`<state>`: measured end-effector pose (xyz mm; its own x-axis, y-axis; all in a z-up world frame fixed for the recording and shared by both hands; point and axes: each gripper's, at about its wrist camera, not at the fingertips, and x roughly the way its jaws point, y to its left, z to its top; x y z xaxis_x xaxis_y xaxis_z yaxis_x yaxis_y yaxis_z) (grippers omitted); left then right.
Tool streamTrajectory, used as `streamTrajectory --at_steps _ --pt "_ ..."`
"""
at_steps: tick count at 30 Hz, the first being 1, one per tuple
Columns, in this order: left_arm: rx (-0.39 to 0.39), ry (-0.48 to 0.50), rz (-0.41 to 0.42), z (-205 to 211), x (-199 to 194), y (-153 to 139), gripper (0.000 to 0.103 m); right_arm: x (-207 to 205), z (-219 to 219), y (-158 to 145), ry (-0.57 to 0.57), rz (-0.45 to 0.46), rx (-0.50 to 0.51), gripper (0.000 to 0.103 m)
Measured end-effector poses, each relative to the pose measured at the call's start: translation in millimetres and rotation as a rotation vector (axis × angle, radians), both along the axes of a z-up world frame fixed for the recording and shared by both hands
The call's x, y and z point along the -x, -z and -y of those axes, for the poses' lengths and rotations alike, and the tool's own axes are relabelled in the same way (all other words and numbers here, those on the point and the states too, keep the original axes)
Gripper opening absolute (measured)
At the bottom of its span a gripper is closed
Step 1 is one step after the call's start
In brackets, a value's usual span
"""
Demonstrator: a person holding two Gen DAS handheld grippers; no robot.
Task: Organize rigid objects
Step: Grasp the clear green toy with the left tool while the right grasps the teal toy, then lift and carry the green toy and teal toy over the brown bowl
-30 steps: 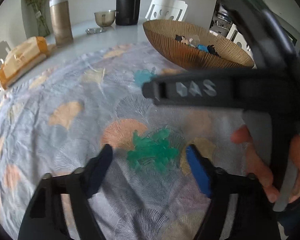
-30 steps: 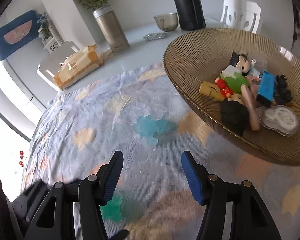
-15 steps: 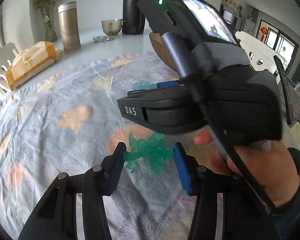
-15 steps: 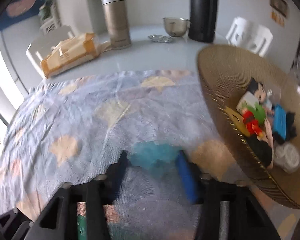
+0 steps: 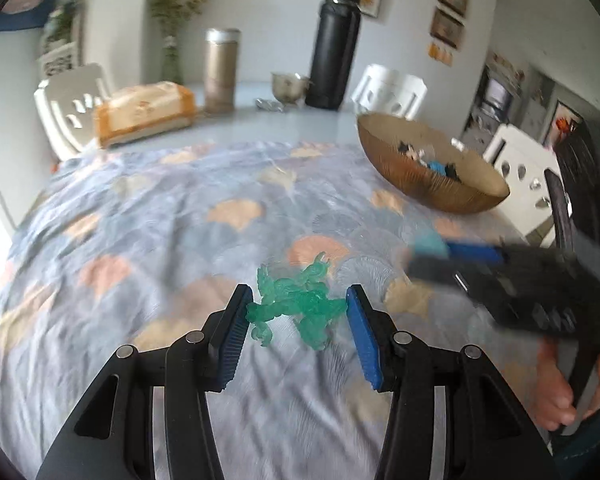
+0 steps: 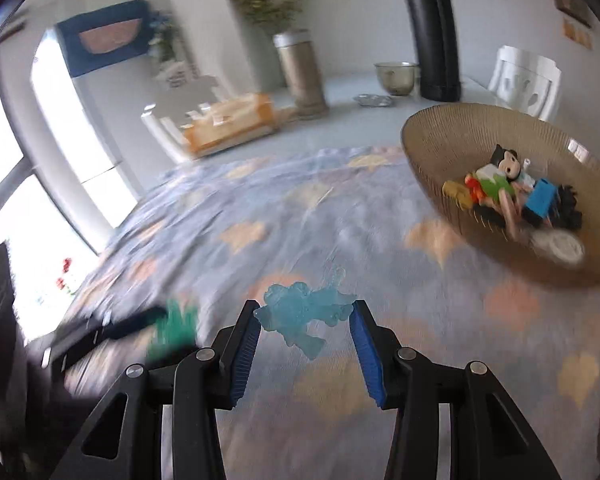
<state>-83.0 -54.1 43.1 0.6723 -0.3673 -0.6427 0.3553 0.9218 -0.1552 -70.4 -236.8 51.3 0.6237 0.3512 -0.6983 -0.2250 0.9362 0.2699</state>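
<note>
The left gripper [image 5: 296, 312] holds the green toy [image 5: 296, 304]; the right gripper [image 6: 304, 320] holds the blue toy [image 6: 302, 312], both near the bowl [image 6: 432, 148].

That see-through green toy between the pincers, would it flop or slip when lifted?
The green toy looks like moulded translucent plastic, so probably stiff and light. Its thin limbs might snag or snap. The left claw touches its ends, so it may pivot.

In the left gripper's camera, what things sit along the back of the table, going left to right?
Orange tissue pack → gold flask → small metal bowl → tall black bottle → brown toy bowl.
</note>
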Motion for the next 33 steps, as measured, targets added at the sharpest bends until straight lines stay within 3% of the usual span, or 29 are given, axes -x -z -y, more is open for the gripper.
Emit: streamTrajectory --at_steps 6,10,13,14,19,24,33 --pt "-0.071 -0.099 0.007 -8.9 8.0 11.3 0.046 36.4 -6.8 26.1 -0.070 -0.048 0.122 0.045" --pt "-0.033 -0.108 0.001 -17.6 6.4 11.4 0.046 38.3 -6.0 34.2 -0.054 -0.072 0.167 0.046" --pt "-0.024 -0.118 0.001 -21.9 6.0 11.6 0.046 45.8 -1.3 37.6 -0.049 -0.094 0.176 0.063" --pt "-0.022 -0.116 0.009 -21.7 6.9 10.9 0.046 48.7 0.8 37.5 -0.038 -0.098 0.180 0.063" --pt "-0.041 -0.102 0.030 -16.0 10.0 9.9 0.046 59.8 7.3 35.6 0.008 -0.122 0.137 0.064" --pt "-0.041 -0.095 0.029 -14.7 9.8 9.6 0.046 56.1 1.1 34.1 -0.013 -0.165 -0.025 0.064" --pt "-0.039 -0.087 0.024 -14.6 9.7 10.6 0.046 23.6 -14.8 34.8 0.087 -0.149 0.069 0.062"
